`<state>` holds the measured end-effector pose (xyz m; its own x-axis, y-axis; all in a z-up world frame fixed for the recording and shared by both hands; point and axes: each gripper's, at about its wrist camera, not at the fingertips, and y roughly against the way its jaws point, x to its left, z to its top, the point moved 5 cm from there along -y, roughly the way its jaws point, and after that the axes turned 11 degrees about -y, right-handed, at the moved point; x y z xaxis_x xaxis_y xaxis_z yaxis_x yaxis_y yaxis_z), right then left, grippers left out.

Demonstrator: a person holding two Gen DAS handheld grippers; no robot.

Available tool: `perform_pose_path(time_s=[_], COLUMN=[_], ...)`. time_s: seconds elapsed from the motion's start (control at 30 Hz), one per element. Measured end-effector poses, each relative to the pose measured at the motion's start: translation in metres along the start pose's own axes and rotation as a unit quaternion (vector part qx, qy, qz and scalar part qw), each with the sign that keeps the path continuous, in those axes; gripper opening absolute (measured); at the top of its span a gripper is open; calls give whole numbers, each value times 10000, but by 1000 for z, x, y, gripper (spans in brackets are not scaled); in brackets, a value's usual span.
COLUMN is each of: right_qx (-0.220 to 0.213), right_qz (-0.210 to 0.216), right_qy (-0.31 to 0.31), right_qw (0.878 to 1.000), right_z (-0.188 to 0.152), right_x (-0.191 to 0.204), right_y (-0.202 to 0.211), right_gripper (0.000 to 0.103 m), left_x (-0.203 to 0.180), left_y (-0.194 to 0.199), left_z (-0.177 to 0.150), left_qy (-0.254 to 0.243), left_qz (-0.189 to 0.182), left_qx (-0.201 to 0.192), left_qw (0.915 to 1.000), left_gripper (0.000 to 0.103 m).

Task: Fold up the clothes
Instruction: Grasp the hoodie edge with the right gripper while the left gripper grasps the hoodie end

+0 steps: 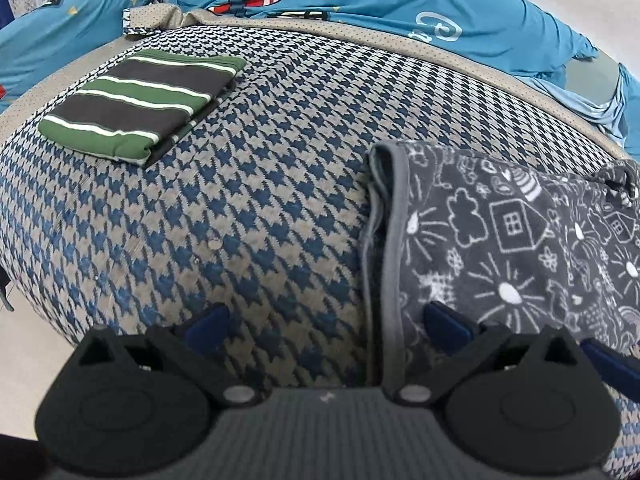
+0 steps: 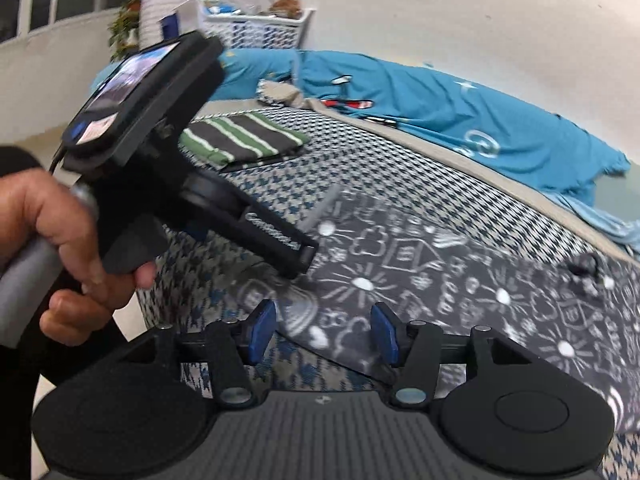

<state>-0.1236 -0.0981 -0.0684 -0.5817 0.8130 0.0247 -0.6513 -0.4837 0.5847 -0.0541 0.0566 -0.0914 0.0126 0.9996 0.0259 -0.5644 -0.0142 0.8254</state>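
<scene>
Striped shirt (image 1: 140,104): folded, done, near the bed's (image 1: 260,220) far left corner. Grey print garment (image 1: 500,232): partly folded, near edge, right side; more folds likely. Left tongs (image 1: 326,322): spread, straddling its hem. Right tongs (image 2: 324,334): spread, pinching nothing.

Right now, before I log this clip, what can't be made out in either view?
- Grey doodle-print garment: far end cut off by the right edge in both views, so its type is unclear.
- Left tool: its tips are blurred in the right wrist view; contact with the garment unclear.
- White basket: contents too small and blurred.
- Striped folded garment: its underside is hidden.
</scene>
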Motion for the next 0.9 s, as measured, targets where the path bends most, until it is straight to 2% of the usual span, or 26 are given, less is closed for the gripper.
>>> perform_pose_path(time_s=[0.3,0.47,0.57,0.67,0.9], right_qx=[-10,-47,-59,34,-48], right_qz=[40,0,-168,-280,-335], right_qy=[845,1427,1785,1937,2091], right_qw=[9964,9898,9838,9807,9773], right_z=[-6,-9,-12,-16,-19], right_x=[30,45,52,54,55], right_y=[-16,-26,-35,-46,-57], right_gripper=[57,57,57,56,56], left_x=[8,11,14,16,19], left_y=[0,3,2,2,-3], left_z=[2,5,7,7,10], left_qy=[258,330,401,426,528], left_qz=[-285,-455,-513,-550,-724], left_qx=[125,65,69,70,84], left_qw=[9992,9984,9979,9976,9959], left_gripper=[103,103,103,103,103])
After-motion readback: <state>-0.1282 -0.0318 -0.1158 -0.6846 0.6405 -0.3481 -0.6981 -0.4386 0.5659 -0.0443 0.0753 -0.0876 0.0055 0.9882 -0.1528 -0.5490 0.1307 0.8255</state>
